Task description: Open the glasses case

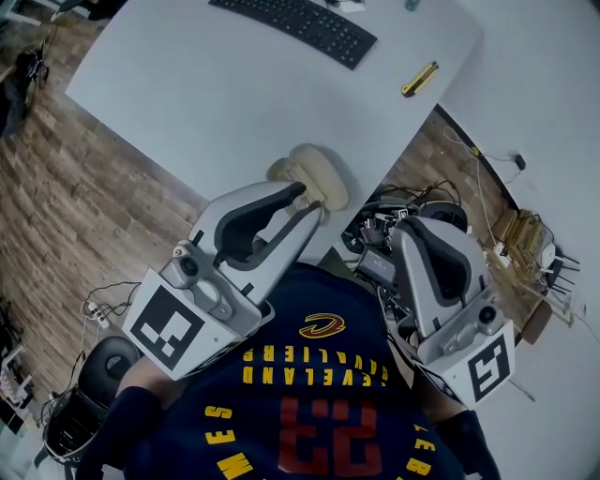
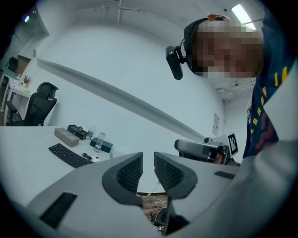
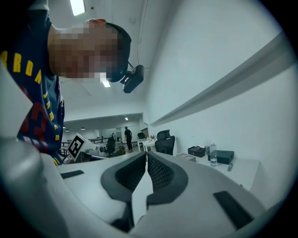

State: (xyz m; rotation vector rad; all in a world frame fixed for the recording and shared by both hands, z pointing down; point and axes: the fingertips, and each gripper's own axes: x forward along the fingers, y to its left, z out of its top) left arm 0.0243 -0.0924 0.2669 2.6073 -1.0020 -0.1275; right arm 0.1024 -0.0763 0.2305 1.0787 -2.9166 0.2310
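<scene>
A beige glasses case (image 1: 319, 173) lies closed on the white table (image 1: 216, 103), close to its near edge. In the head view my left gripper (image 1: 311, 201) is held over the table edge with its tips beside the case; whether they touch it cannot be told. In the left gripper view the left gripper (image 2: 148, 155) points level into the room, its pads a narrow gap apart with nothing between them. My right gripper (image 1: 410, 228) hangs off the table's corner, above the floor. In its own view the right gripper (image 3: 146, 155) is shut, tips together and empty. Neither gripper view shows the case.
A black keyboard (image 1: 295, 23) and a yellow object (image 1: 419, 79) lie further back on the table. Cables and a power strip (image 1: 389, 225) clutter the wooden floor under the right gripper. A chair base (image 1: 103, 361) stands at lower left. Boxes (image 2: 66, 136) and bottles (image 2: 100, 139) sit on the desk.
</scene>
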